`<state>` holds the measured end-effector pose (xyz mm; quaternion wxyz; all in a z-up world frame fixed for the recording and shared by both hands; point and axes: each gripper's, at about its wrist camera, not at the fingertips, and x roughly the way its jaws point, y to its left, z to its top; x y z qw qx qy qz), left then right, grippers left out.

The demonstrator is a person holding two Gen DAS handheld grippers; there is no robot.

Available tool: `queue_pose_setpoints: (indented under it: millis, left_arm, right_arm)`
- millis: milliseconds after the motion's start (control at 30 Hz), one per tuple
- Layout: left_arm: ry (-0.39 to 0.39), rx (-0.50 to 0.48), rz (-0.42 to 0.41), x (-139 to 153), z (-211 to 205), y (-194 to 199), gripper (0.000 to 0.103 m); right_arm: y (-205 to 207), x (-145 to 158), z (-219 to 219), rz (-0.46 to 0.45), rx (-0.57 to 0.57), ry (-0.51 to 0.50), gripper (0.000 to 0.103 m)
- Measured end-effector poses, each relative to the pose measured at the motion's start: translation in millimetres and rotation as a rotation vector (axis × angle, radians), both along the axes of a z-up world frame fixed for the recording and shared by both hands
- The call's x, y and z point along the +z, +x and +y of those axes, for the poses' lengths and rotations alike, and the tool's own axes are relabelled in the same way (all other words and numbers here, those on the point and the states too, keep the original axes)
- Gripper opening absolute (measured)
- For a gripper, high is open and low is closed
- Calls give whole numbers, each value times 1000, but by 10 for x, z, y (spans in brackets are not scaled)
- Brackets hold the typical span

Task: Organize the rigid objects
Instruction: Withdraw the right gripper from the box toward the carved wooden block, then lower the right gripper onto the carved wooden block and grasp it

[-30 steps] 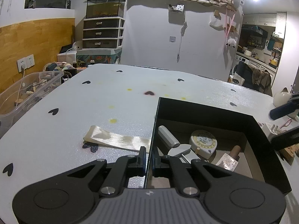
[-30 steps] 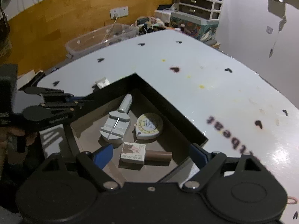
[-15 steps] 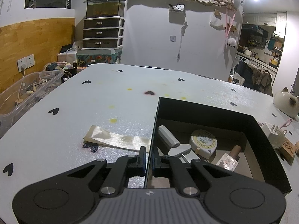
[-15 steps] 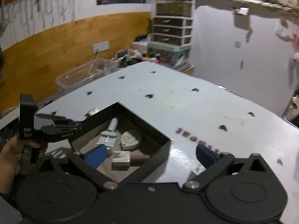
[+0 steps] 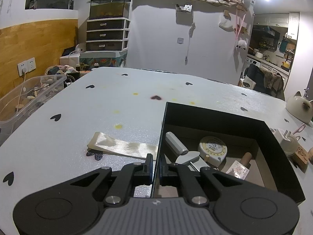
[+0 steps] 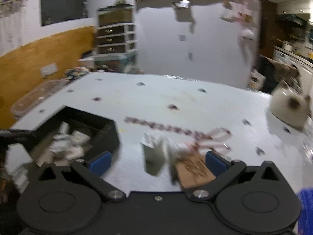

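A black box [image 5: 215,117] stands on the white table, and my left gripper [image 5: 155,168] is shut on its left wall. Inside lie a grey metal tool [image 5: 176,145], a round tape measure [image 5: 212,149] and a wooden-handled stamp [image 5: 239,169]. My right gripper [image 6: 157,161] is open wide, its blue pads [image 6: 99,161] spread apart in a blurred picture. Low over the table between them are a white plug [image 6: 154,152] and a brown wooden block [image 6: 193,170], neither touched. Pink glasses [image 6: 213,137] lie just beyond. The box [image 6: 105,135] is at this view's left.
A cream ribbon [image 5: 121,146] lies on the table left of the box. A cat figurine [image 6: 287,107] sits at the table's right side. Beyond the left edge stands a clear plastic bin [image 5: 29,98]. The table carries small black heart marks.
The right gripper swung from above the box over to the loose items on the right, levelling out, and its jaws spread a little wider. The left gripper kept its hold and did not move.
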<state>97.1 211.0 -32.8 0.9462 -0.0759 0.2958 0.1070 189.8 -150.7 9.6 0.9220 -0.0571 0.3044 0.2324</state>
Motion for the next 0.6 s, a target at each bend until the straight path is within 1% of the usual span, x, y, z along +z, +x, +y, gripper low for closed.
queue_pose_setpoints:
  millis: [100,167,333,400,467,533,600]
  left_arm:
    - [-1,-2,1,0,-1,0,6]
    - [1,-4,0,0,-6,-1,5]
    - [-5,-3,-3,3,-4,4,5]
    - [-4,-4,-3,4,-4,5,5]
    - [-6,-5,-3,6,-2,6,5]
    - [-6,-5,-3,10,0,10,5]
    - [-6,-5,-3,10,1,9,5]
  right_arm:
    - [4,-212,-96,23,-44,-2,103]
    - [24,-324,-146,21,-58,-13,103]
    - [206,-500,-255,42,-35,-1,103]
    - [325,-568,-268,51,-20,-11,103]
    - [462,-628,-259,49,-3,-44,102]
    - [592,-670,-259,44,0,-91,97]
    - [731,-702,-244,56,16,-129,95]
